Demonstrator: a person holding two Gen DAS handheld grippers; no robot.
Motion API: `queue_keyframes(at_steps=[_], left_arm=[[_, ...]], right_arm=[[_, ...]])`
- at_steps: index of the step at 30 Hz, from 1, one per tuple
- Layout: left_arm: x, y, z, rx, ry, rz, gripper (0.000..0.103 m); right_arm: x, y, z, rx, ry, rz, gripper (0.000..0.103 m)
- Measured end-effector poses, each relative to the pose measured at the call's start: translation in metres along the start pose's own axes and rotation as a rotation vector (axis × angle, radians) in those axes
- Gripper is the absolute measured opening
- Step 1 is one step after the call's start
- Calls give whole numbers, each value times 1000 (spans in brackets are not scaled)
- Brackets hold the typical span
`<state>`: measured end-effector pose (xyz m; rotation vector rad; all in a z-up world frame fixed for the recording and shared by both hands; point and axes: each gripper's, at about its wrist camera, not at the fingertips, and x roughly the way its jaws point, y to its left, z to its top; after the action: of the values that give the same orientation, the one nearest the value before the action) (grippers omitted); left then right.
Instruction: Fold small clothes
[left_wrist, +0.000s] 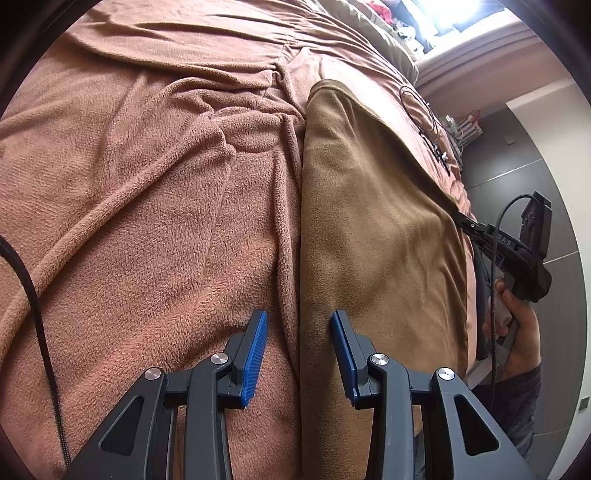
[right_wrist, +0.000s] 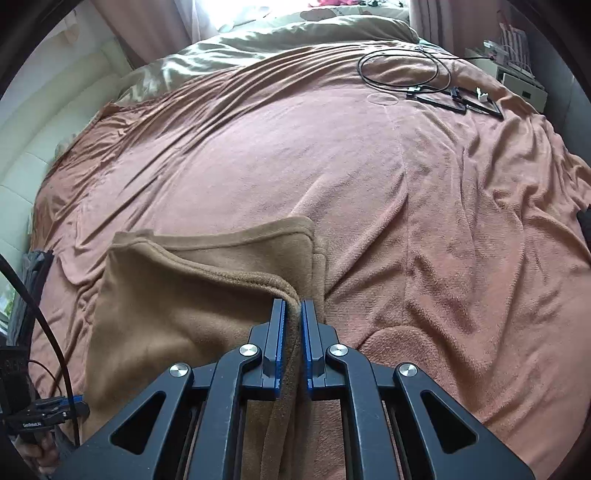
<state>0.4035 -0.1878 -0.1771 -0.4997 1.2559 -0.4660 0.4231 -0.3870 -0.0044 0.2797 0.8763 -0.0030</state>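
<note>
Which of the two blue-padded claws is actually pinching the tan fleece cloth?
The right gripper: its jaws are closed on the tan fleece cloth's hemmed edge. The left gripper is open, straddling the cloth's other edge above the pink fleece blanket.

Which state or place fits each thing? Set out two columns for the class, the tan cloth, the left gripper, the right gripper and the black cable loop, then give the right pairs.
Column one:
1. tan cloth
2. left gripper
3. right gripper
4. black cable loop

Column two:
A. shut on the cloth's edge
B. lies far off on the pink blanket, near the bed's far end
C. open, fingers either side of the cloth's edge
D. partly folded, one layer over another

Pairs: 1-D, 2-C, 3-A, 4-B
</note>
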Motion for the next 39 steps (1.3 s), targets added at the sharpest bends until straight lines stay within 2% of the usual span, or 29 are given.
queue_keyframes(at_steps=[4, 6, 8, 10, 14, 24, 26, 34, 36, 38, 39], left_arm=[[-1, 0, -1, 2, 2, 0, 38], [-1, -1, -2, 2, 2, -3, 38], [-2, -2, -3, 3, 4, -9, 38], [-3, -2, -6, 5, 5, -14, 38], [-5, -5, -12, 10, 10, -27, 38], [-9, -10, -35, 16, 35, -48, 38], [-10, -10, -40, 11, 33, -44, 36], [-10, -9, -63, -4, 43, -58, 33], [-9, -13, -68, 1, 51, -46, 30], [-8, -14, -71, 0, 56, -39, 18], [-9, -13, -72, -10, 57, -41, 15]], right_arm=[[-9, 0, -3, 17, 7, 25, 8], [-16, 0, -8, 20, 19, 49, 19], [-24, 0, -16, 20, 21, 80, 51], [-31, -1, -26, 6, 23, 85, 58], [-39, -6, -52, 11, 66, 140, 58], [-52, -22, -109, 58, 113, 182, 57], [-53, -29, -118, 80, 123, 187, 47], [-70, -48, -145, 166, 102, 257, 36], [-74, -52, -152, 186, 86, 274, 29], [-78, -55, -160, 209, 67, 293, 21], [-79, -56, -162, 216, 61, 298, 20]])
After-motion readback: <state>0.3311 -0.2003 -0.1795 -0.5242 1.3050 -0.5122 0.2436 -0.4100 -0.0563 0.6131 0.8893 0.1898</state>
